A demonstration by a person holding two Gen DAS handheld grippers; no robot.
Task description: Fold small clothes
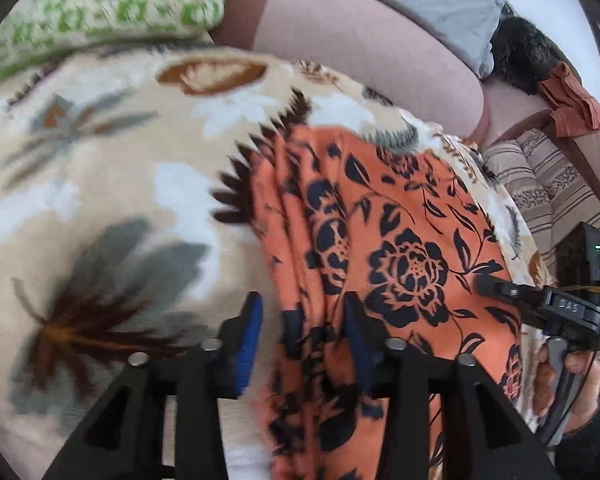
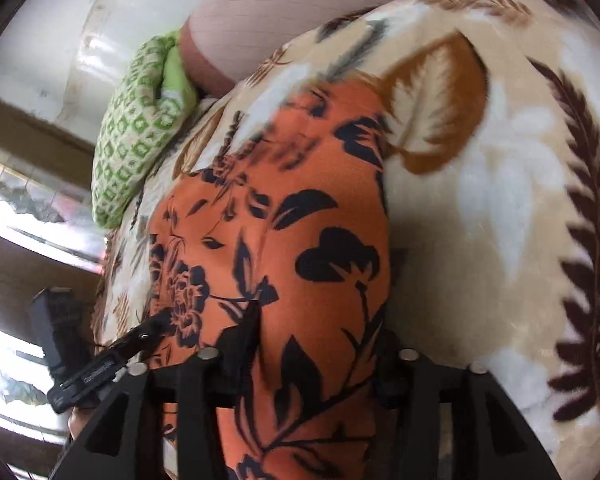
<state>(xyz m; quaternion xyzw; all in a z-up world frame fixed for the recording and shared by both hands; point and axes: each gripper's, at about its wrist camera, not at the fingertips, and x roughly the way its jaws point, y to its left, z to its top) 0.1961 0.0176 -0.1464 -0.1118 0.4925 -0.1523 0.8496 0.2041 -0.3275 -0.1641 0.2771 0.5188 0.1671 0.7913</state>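
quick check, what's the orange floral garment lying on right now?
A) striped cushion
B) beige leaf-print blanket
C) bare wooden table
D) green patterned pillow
B: the orange floral garment is spread over the beige leaf-print blanket, which shows around it in both wrist views; the green patterned pillow sits apart at the far edge.

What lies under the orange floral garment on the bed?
The orange floral garment rests on a beige leaf-patterned blanket, which shows all around it. The blanket directly beneath it, and anything under the blanket, is covered and cannot be seen.
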